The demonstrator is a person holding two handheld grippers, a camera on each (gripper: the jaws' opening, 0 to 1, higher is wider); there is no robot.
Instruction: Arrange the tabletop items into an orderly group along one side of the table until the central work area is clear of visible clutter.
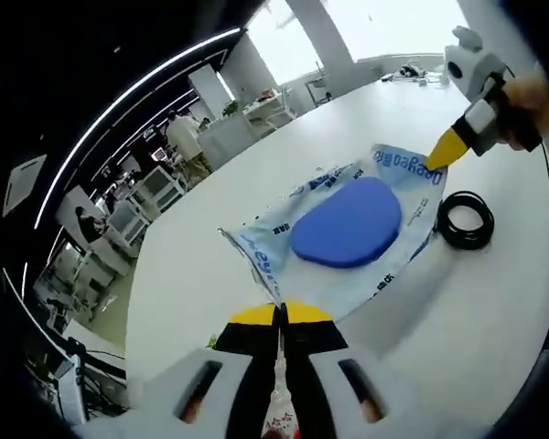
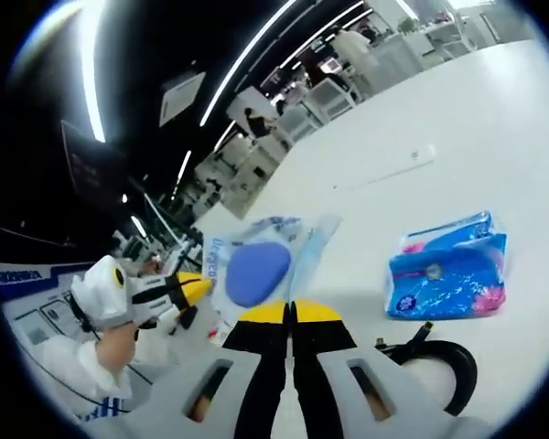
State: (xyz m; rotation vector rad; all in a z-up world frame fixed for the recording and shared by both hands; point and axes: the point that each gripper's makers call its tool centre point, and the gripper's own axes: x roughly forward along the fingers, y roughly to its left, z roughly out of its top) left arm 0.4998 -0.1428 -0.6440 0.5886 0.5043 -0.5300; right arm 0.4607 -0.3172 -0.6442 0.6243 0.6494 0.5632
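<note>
A clear plastic bag (image 1: 393, 197) with blue print holds a flat blue oval pad (image 1: 348, 222) and is stretched over the white table (image 1: 201, 247). My left gripper (image 1: 279, 315) is shut on the bag's near corner. In from the upper right comes my right gripper (image 1: 436, 163), pinching the far corner. In the right gripper view the same bag (image 2: 297, 240) and the pad (image 2: 256, 270) sit just past my right gripper (image 2: 291, 313), which is shut on the bag's edge. The left gripper (image 2: 204, 282) grips the bag's opposite side.
A black cable coil (image 1: 465, 219) lies right beside the bag (image 2: 448, 366). A blue tissue pack (image 2: 448, 279) rests on the table to the right. A thin white strip (image 2: 412, 157) lies further off. Office desks and chairs stand beyond the table edge (image 1: 156, 183).
</note>
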